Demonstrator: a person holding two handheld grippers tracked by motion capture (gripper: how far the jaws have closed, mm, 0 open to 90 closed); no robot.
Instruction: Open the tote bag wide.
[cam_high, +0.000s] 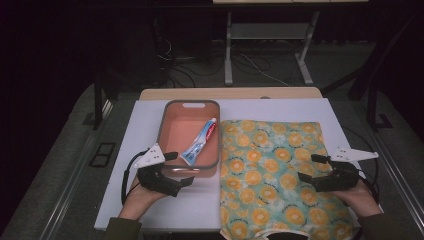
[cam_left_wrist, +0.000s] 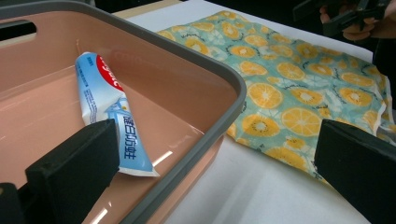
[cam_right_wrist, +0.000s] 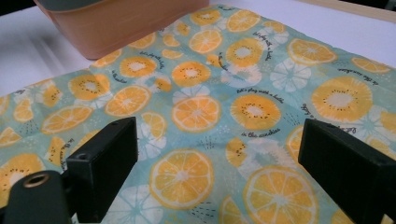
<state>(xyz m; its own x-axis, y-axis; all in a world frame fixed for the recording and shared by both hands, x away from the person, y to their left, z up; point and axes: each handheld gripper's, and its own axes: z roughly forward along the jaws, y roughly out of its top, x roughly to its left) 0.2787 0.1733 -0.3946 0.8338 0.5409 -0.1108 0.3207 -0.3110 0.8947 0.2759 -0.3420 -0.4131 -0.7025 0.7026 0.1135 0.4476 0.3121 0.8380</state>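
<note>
1. The left gripper (cam_high: 179, 170) is held in a hand at the near left of the worktop (cam_high: 150, 120), its jaws spread wide and holding nothing. The jaws point at the near end of a pink basin (cam_high: 172, 117) with a grey rim, just beside that rim.
2. A toothpaste tube (cam_high: 200, 142) lies inside the basin, slanting from the far right down to the near middle. In the left gripper view its crimped end sits close behind the gripper's left jaw, with the basin's rim between the two jaws.
3. The right gripper (cam_high: 311, 168) is held in a hand at the near right, jaws also spread wide and holding nothing. It hovers over the right part of a cloth (cam_high: 270, 170) printed with orange slices.
4. The cloth lies flat over the right half of the worktop; its left edge touches the basin's right wall, and its near edge hangs over the worktop's near edge.
5. Bare white worktop lies left of and nearer than the basin, and in a strip beyond the cloth.
</note>
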